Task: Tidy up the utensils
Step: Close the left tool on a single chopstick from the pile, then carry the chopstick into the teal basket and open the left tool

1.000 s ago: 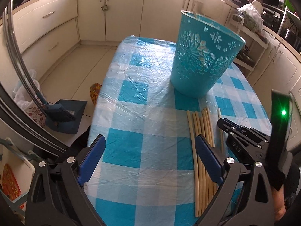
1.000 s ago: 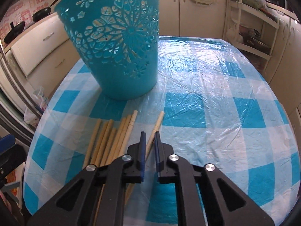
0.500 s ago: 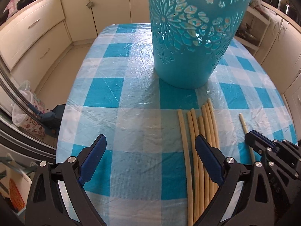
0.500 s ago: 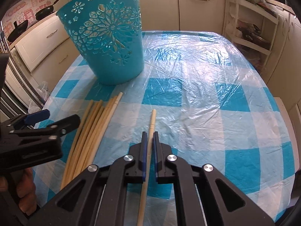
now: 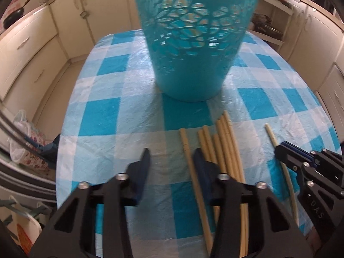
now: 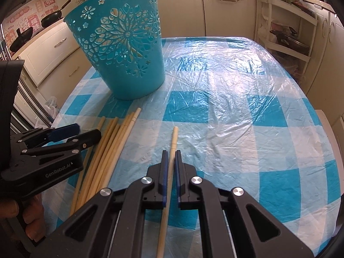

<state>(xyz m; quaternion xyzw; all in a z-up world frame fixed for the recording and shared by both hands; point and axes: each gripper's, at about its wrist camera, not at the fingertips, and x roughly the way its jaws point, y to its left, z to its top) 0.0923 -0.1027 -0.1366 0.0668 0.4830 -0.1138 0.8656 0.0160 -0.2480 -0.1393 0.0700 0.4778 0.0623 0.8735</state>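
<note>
A teal perforated basket [image 5: 193,53] [image 6: 124,49] stands upright on the checked table [image 6: 236,99]. In front of it lies a bundle of several pale chopsticks [image 5: 223,146] [image 6: 116,142]. My left gripper [image 5: 172,153] [image 6: 86,132] hangs low over the bundle's left edge. Its jaws are closing, with the leftmost chopstick [image 5: 186,144] between them near the right pad; the pads do not press on it. My right gripper [image 6: 170,152] [image 5: 281,148] is shut on a single chopstick [image 6: 174,137] [image 5: 271,136] that lies apart, to the right of the bundle.
Clear plastic covers the blue-and-white tablecloth. Cream kitchen cabinets [image 5: 32,49] ring the room. A white shelf rack [image 6: 288,34] stands beyond the table's far right. Plastic bags and a dark dustpan [image 5: 49,148] sit on the floor past the table's left edge.
My left gripper moved forward toward the basket and over the bundle, and its jaws narrowed sharply. The right gripper drew its chopstick away from the bundle, then held still.
</note>
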